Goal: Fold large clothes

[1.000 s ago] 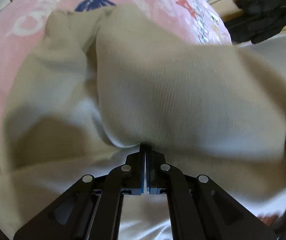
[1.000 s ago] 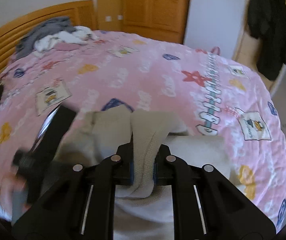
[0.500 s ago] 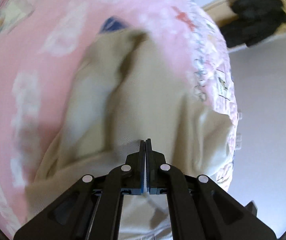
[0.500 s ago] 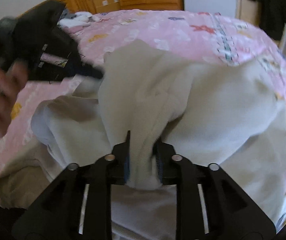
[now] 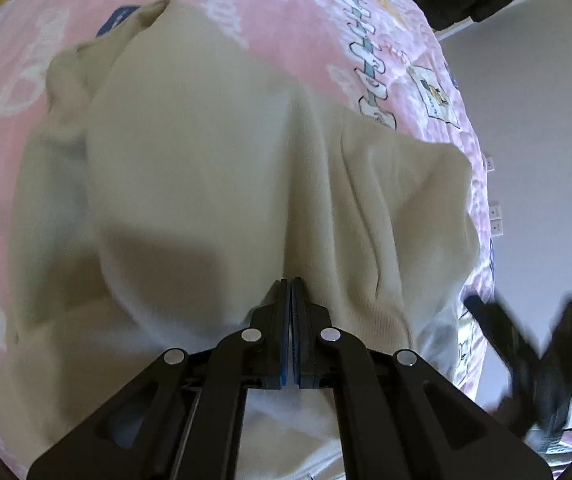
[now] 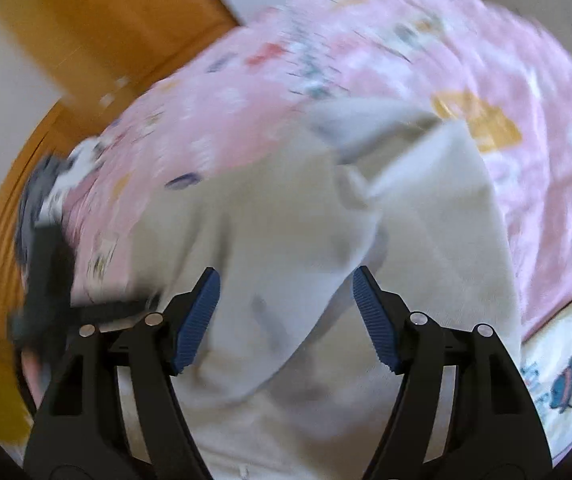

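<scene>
Beige sweater [image 5: 214,168] spread out on the pink bedspread [image 5: 286,12]

A fold of the knit is kept pinched by the left gripper [image 5: 290,300], jaws fully together. The right gripper [image 6: 286,316] jaws are being opened wide, cloth seen between them but not pressed by the blue pads [image 6: 373,320].

Left gripper [image 5: 290,286] fingers pressed together over beige garment [image 5: 214,168], pink bedspread [image 5: 293,20].
</scene>
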Tool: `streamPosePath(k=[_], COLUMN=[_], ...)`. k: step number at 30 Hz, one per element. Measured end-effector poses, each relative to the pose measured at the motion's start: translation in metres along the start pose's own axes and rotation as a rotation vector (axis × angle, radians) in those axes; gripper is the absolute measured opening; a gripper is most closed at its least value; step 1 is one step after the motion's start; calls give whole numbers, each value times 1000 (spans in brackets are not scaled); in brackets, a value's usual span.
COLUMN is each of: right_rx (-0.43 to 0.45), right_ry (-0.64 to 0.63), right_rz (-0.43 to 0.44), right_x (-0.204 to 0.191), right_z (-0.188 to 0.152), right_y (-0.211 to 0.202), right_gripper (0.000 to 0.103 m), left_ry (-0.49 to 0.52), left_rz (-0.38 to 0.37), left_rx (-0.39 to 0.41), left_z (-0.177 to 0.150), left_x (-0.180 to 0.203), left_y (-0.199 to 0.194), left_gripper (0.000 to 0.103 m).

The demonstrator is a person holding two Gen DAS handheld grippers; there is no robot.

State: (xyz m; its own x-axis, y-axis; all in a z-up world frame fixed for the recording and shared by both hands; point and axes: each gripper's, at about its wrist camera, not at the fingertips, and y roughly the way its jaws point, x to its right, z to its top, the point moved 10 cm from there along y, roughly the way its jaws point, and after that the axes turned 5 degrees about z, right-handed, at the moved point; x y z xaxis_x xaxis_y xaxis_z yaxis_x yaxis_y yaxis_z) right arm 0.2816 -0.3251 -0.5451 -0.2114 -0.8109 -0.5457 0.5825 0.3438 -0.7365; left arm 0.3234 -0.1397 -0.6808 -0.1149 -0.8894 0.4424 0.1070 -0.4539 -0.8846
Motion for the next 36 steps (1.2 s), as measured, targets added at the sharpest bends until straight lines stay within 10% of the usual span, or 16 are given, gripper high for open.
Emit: streamPosePath(k=[5,7,12,18,22,25,30,36], right_rx=[-82,-76,40,162,79,23,211,186], right_ry=[109,95,-75,-354,-261,-210,-214,-250], right_rz=[-26,-1,109,195,140,92,-53,186], right_x=[25,20,-18,-33,34,52,52,-33], right_z=[9,9,32,46,24,5,24,19], right_y=[44,49,28,10,32,29,-47,-43], right_gripper=[63,31,11,10,10,25,50,50], left_ry=[21,20,30,27,0,10,-1,11], left_rz=[49,69,97,74,22,34,20,-24], left_rx=[5,2,13,26,3,-9,-25,57], left_z=[-21,-27,-37,-38,-38,-42,-49,-32], left_x=[-10,-16,-23,-27,-32,-32,-26,27], left_y=[3,7,10,14,15,8,-18,-40], left_gripper=[1,1,1,1,2,2,2,2])
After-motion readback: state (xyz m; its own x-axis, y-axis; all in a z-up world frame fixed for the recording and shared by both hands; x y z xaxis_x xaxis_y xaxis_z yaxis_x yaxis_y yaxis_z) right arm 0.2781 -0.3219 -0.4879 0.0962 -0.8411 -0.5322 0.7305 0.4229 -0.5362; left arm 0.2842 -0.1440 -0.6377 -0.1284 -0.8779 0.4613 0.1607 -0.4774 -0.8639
